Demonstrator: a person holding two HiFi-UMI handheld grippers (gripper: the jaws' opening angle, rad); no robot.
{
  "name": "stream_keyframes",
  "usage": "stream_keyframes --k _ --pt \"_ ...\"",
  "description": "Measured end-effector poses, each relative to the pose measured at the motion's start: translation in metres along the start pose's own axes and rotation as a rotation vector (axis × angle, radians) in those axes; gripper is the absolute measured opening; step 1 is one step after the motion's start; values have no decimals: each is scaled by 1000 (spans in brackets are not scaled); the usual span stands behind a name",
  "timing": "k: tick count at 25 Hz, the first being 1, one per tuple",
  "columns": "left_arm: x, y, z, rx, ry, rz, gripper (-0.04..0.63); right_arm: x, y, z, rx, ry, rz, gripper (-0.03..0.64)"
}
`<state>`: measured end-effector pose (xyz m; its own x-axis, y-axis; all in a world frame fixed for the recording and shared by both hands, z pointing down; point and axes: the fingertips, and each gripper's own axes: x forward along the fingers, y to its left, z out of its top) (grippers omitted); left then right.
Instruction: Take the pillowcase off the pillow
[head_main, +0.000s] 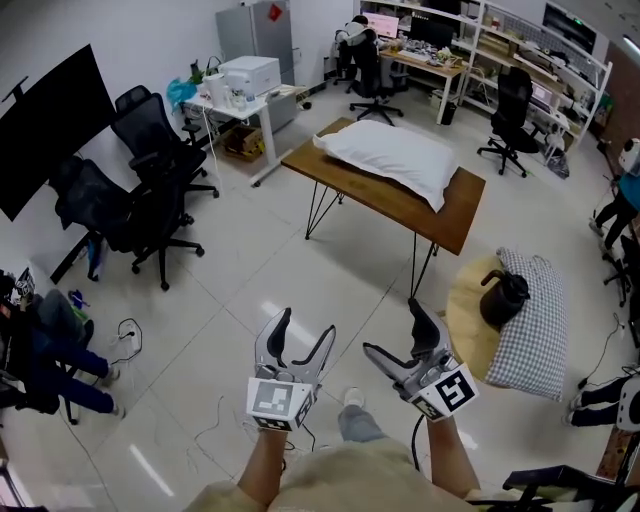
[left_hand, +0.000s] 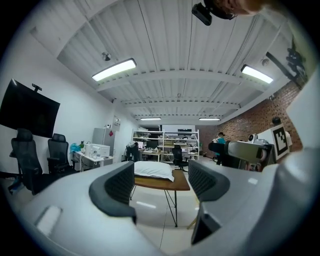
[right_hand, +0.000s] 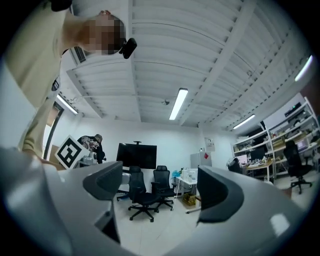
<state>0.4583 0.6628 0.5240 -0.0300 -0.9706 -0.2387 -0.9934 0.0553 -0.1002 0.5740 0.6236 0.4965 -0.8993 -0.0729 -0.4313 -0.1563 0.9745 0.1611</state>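
- White pillow (head_main: 390, 160), inside its pillowcase, lies flat on the brown wooden table (head_main: 345, 192) in the middle of the room, well apart from both grippers.
- Its long axis follows the long side of the table. In the head view it runs from upper left to lower right. One short end points toward the white desk (head_main: 240, 105), and the other reaches the near right edge of the table.
- At which end the pillowcase opens, I cannot tell from any view.
- The left gripper (head_main: 306, 322) is held low above the tiled floor (head_main: 250, 270). Its jaws are spread and nothing is between the pads.
- The right gripper (head_main: 392, 328) is just beside it, also with jaws spread and empty.
- The left gripper view looks straight toward the pillow, which appears far away in the gap between the jaws. It is seen from the side and almost level, as a low flat shape with the thin black table legs under it.
- The head view gives the same pillow from above, so its whole outline and its direction on the table are clear only there.
- The right gripper view is turned to another side of the room. Between its jaws stand black office chairs (right_hand: 145, 197), and a black screen (right_hand: 136, 156) is on the white wall.
- Only the head view shows a checked cushion (head_main: 530, 325) on the floor at the right, which lies partly on a round wooden board (head_main: 468, 320).
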Motion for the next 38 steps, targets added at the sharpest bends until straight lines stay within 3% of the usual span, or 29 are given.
stream_keyframes --k 9,14,21,25,31,38 --pt "130 8 -34 48 13 24 342 24 -117 -39 -31 -7 85 413" --pt "203 9 -42 82 28 32 342 40 -192 -62 13 -14 79 413" --pt "257 55 -77 53 55 24 341 79 -237 -107 41 -5 51 413" --pt "288 89 -98 33 48 -13 342 105 -263 -140 33 29 3 413" --pt "339 145 -105 31 30 -66 342 161 -311 -157 13 26 -93 413" --pt "369 278 -122 0 -19 -106 341 283 -319 -211 -25 30 -144 413"
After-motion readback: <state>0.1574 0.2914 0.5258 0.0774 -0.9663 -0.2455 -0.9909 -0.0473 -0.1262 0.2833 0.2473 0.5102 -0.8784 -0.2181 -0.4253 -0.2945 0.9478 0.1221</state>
